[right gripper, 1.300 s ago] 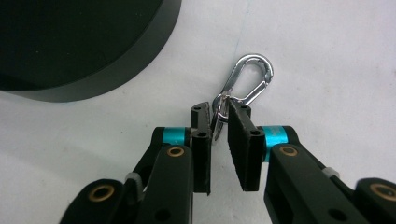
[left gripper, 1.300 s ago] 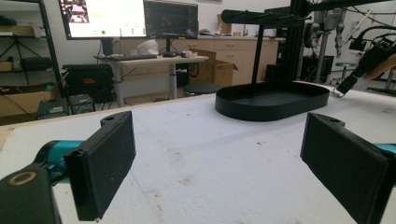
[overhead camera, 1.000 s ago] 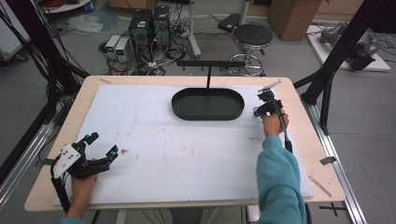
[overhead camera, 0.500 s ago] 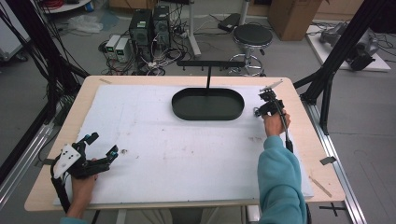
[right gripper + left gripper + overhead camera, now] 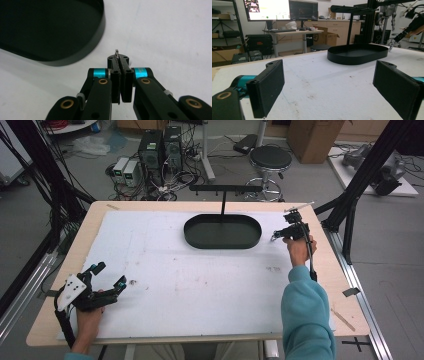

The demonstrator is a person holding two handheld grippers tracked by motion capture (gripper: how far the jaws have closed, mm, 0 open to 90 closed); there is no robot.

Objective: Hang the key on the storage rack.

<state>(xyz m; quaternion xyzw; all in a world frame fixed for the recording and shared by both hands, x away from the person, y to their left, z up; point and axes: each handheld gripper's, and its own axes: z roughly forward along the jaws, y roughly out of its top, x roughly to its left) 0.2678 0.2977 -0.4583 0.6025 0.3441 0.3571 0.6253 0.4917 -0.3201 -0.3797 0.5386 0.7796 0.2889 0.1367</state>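
A black oval tray point(image 5: 222, 231) sits at the back middle of the white table cover, and a thin post rises behind it to a black crossbar point(image 5: 225, 188). Just right of the tray's end, my right gripper point(image 5: 281, 235) is held low over the cover. In the right gripper view, my right gripper point(image 5: 119, 61) is shut on a small silvery metal piece point(image 5: 116, 53) whose rounded tip pokes out past the pads. Near the front left corner, my left gripper point(image 5: 110, 273) is open with nothing in it. The left gripper view has the tray point(image 5: 358, 53) far ahead of the wide-apart jaws.
The white cover point(image 5: 200, 280) spans most of the wooden table point(image 5: 345, 315) and bears faint stains. Black frame struts point(image 5: 350, 195) rise at the right and left edges. Past the far edge stand a stool point(image 5: 270, 157) and computers point(image 5: 160, 145) on the floor.
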